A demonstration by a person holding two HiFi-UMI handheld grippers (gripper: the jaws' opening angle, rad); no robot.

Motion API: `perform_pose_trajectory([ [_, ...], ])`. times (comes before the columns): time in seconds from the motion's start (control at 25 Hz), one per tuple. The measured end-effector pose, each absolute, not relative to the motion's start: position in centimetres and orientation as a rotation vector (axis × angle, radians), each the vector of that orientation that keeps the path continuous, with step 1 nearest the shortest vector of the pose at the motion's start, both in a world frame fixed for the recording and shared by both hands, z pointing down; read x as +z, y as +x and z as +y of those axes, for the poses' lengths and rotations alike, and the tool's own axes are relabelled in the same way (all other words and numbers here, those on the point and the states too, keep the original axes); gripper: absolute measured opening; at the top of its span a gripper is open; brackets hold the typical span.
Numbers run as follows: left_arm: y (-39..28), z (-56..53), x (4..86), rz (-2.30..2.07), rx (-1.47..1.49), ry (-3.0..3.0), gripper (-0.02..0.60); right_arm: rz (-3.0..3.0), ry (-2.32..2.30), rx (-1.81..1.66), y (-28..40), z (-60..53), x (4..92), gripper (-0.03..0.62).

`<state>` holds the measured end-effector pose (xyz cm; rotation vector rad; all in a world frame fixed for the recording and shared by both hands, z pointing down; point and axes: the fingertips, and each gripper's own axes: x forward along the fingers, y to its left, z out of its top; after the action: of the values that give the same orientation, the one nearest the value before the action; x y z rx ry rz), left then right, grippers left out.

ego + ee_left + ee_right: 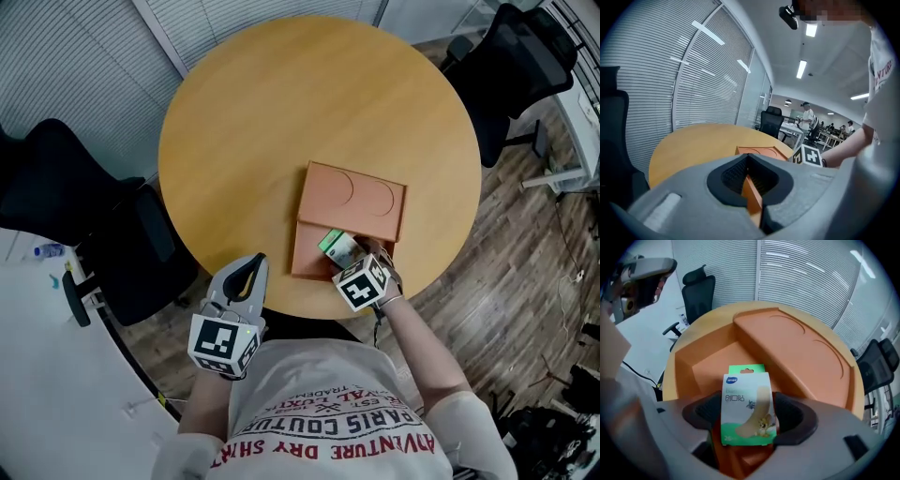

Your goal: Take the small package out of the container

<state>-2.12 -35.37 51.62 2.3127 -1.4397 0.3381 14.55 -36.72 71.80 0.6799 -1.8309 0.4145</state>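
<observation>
Round wooden desk (244, 122) on a plank floor (525, 244), with black office chairs (75, 206) off its left edge and beyond its far right edge.

Toward the near edge of the desk, a little right of middle: a flat orange container (309, 187). Far half a raised panel with two round recesses; near half a deeper open compartment reaching almost to the desk's near edge.

Left claw (253, 261) hanging over the near edge of the desk, just left of the container and apart from it. Closed, tips together, gripping nothing.

Right claw (352, 258) reaching down into the near compartment from the near right. Open, jaws spread wide on either side of the small package, pads close beside its two edges but not clamped on it.

Small package (747, 404) inside the container, standing upright in the near compartment, about midway along it, printed face turned toward the right claw. White and green card, with a picture of a sticking plaster and a small cartoon figure; a green hang tab at its top.
</observation>
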Motion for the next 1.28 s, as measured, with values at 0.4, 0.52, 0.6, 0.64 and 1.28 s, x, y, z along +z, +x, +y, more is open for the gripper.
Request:
perform_pose_trajectory([
  [0.4, -4.2, -36.3, 52.1, -1.388, 0.28, 2.253, 0.012, -1.827, 0.613, 0.422, 13.9, -36.7, 72.4, 0.359],
  [0.52, -4.2, -36.4, 52.1, -1.373, 0.28, 2.257, 0.012, -1.818, 0.608, 0.421, 14.1, -36.7, 72.4, 0.357],
  [0.6, -4.2, -36.3, 52.2, -1.361, 0.286, 2.265, 0.012, -1.813, 0.609, 0.421, 14.2, -36.7, 72.4, 0.357],
  [0.64, -4.2, -36.3, 52.2, -1.356, 0.288, 2.267, 0.012, -1.808, 0.61, 0.423, 14.2, -36.7, 72.4, 0.356],
  [1.28, -4.0, -35.6, 51.0, -1.317, 0.308, 2.326, 0.011, -1.802, 0.529, 0.327, 13.9, -35.7, 69.0, 0.354],
])
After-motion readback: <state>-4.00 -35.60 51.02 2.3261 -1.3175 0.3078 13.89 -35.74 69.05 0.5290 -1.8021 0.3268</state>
